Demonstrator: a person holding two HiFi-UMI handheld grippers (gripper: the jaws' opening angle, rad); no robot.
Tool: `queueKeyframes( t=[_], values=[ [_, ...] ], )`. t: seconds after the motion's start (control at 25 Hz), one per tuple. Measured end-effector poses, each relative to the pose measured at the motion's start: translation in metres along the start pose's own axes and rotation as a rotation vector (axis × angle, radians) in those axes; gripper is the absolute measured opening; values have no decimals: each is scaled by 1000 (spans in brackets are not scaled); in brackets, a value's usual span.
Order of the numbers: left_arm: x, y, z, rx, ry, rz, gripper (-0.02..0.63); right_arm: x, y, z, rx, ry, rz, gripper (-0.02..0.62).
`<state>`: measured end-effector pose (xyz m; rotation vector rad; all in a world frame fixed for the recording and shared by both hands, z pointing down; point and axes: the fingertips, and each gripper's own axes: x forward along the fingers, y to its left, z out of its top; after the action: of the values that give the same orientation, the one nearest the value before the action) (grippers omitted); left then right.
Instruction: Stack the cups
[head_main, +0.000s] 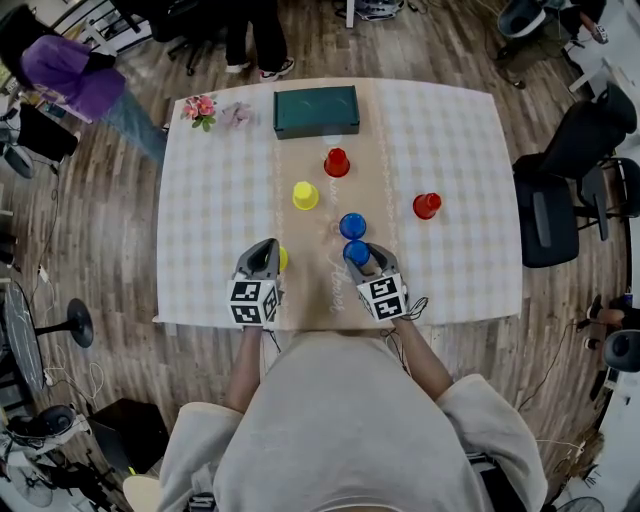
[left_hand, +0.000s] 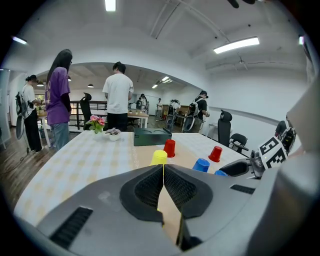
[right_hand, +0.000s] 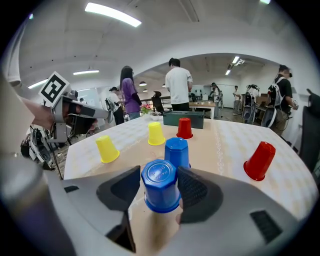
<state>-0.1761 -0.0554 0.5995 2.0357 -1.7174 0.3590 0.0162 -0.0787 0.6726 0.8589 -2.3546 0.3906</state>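
- right gripper (right_hand: 159, 189): clamped on near blue cup (right_hand: 160, 180), the cup farthest from green box (head_main: 316, 110); probably for stacking on second blue cup (right_hand: 177, 151), just boxward
- left gripper (left_hand: 163, 182): jaws pressed together, empty

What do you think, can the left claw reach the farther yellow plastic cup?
Probably yes. Nothing stands between the shut left claw and the farther upside-down yellow plastic cup; only the nearer yellow cup beside the claw may need skirting.

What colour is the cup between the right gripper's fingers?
Blue cup; clearest in the right gripper view.
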Motion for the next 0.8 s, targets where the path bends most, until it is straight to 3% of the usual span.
queueKeyframes(
  t=[0.24, 0.48, 0.8],
  values=[
    [-3, 4, 1, -3, -6, 7, 15, -10, 5, 17, -31, -40, 9, 310],
    [-7, 7, 3, -10, -19, 20, 15, -19, 20, 57, -92, -121, 40, 313],
    [-22, 21, 2, -28, -40, 69, 15, -8, 66, 93, -161, -174, 145, 313]
  ],
)
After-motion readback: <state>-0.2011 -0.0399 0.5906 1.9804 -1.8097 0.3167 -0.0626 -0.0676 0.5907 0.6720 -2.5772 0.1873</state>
